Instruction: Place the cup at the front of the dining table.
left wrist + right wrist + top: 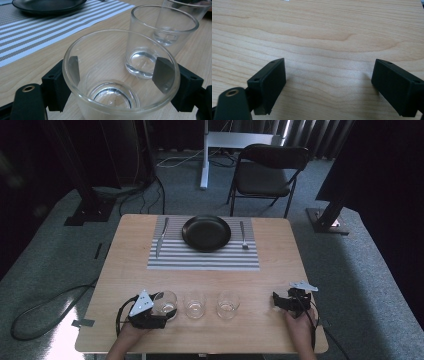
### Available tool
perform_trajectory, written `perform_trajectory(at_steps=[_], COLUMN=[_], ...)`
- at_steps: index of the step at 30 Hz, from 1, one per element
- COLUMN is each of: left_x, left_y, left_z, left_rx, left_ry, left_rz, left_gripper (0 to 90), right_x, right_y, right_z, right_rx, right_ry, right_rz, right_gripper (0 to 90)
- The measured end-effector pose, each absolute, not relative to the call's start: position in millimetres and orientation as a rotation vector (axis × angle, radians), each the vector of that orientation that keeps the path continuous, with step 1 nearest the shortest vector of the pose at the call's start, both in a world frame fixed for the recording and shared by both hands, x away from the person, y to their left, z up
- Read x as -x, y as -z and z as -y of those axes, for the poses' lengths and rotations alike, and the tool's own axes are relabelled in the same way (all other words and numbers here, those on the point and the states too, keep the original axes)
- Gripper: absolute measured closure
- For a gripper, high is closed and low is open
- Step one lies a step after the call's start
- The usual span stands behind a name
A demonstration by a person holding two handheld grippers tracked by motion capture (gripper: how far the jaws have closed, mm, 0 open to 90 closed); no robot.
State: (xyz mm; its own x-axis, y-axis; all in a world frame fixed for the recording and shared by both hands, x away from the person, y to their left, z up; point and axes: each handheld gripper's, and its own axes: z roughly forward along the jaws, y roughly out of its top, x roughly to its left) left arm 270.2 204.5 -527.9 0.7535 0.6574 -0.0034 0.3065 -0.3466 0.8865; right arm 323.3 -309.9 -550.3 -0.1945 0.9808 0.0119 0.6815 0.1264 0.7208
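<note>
My left gripper [159, 312] sits lower left in the high view, jaws around the leftmost glass [165, 303]. In the left gripper view the glass [120, 77] fills the bottom centre, its base cut off by the frame edge. The pads sit right at both walls, but I can't tell whether they actually press. It's clear, empty, thick-bottomed, no markings I can read. The middle glass [160, 37] stands just behind it, and the third glass [190, 7] is cropped at the upper right. The black plate [206, 232] sits on a striped placemat [202, 256] up top, knife [160, 238] left, fork [243, 235] right. My right gripper [286, 300], lower right, is wide open over bare table [317, 32], holding nothing.
</note>
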Motion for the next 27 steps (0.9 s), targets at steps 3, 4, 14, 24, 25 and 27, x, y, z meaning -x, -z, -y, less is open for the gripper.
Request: perform_trajectory(at_steps=[3, 4, 14, 24, 25, 27], left_x=[-270, -270, -270, -268, -268, -269], left_y=[525, 524, 518, 509, 509, 508], left_z=[-202, -202, -201, -199, -199, -199], left_rx=[-1.963, -1.967, -1.977, -1.997, -1.998, -1.994], left_ry=[-0.44, -0.442, -0.455, -0.496, -0.493, -0.482], left_rz=[-0.759, -0.767, -0.804, -0.83, -0.834, -0.848], left_gripper=[19.4, 19.4, 19.5, 19.5, 19.5, 19.5], right_x=[-323, -323, -323, -323, -323, -322], right_y=[550, 550, 550, 550, 550, 550], right_z=[310, 310, 310, 310, 310, 310], right_rx=[-1.599, -1.599, -1.599, -1.598, -1.598, -1.598], right_ry=[-0.836, -0.836, -0.837, -0.836, -0.836, -0.836], right_rz=[-1.938, -1.938, -1.938, -1.939, -1.939, -1.939], right_gripper=[11.8, 11.8, 12.0, 12.0, 12.0, 12.0])
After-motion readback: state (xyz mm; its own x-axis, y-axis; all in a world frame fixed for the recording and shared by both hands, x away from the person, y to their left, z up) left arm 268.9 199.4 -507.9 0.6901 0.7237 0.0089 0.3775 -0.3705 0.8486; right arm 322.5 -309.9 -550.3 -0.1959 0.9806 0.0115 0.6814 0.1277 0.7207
